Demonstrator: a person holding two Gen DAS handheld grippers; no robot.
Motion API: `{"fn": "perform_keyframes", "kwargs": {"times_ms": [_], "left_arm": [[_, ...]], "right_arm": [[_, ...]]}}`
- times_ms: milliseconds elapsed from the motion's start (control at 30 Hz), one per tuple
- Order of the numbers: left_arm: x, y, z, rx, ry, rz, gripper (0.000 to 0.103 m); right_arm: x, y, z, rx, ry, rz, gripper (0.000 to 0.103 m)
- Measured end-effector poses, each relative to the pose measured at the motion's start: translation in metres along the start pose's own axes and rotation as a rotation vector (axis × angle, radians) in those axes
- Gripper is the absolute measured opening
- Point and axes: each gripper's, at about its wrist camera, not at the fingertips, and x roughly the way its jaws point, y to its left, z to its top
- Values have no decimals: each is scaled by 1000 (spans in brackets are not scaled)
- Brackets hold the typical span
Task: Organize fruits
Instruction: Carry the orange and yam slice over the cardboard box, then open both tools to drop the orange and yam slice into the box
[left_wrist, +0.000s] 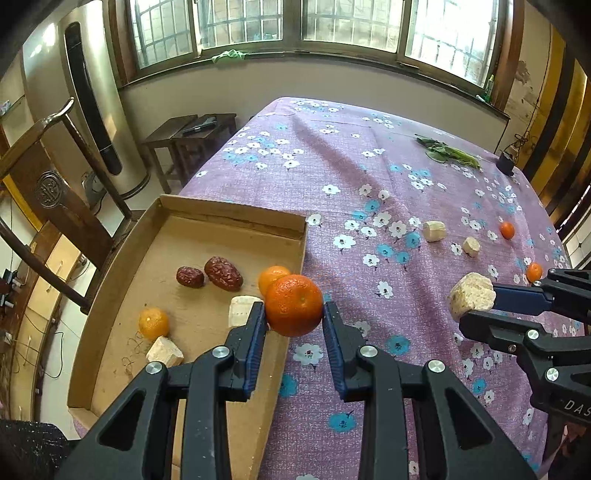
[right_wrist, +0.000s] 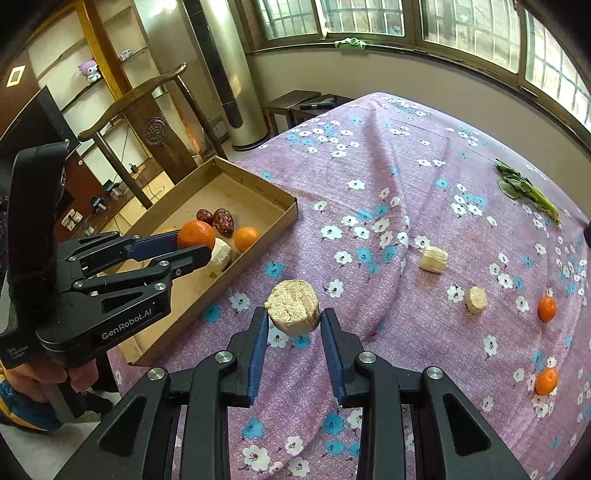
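My left gripper (left_wrist: 294, 308) is shut on an orange mandarin (left_wrist: 293, 305) and holds it above the right wall of the cardboard tray (left_wrist: 236, 216); it also shows in the right wrist view (right_wrist: 195, 243). The tray holds two red dates (left_wrist: 223, 272), two mandarins (left_wrist: 153, 323) and two pale banana pieces (left_wrist: 165, 350). My right gripper (right_wrist: 294, 317) is shut on a pale banana piece (right_wrist: 293, 307) above the purple floral tablecloth (right_wrist: 406, 184). Two more banana pieces (right_wrist: 433, 259) and two small mandarins (right_wrist: 547, 308) lie on the cloth to the right.
A green leafy vegetable (right_wrist: 528, 192) lies at the far right of the table. A wooden chair (left_wrist: 55, 192) stands left of the tray, with a tall silver appliance (left_wrist: 92, 99) and low stools (left_wrist: 192, 136) beyond. A dark small object (left_wrist: 505, 161) sits at the far table edge.
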Motion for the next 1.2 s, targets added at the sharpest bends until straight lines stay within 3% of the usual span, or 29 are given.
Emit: {"fn": "perform_keyframes", "kwargs": {"times_ms": [667, 1200], "left_arm": [[-5, 75, -30, -140, 48, 92, 30], [4, 130, -65, -265, 127, 165, 30]], "right_arm": [[48, 66, 28, -148, 58, 124, 32], [127, 109, 34, -220, 191, 214, 32]]}}
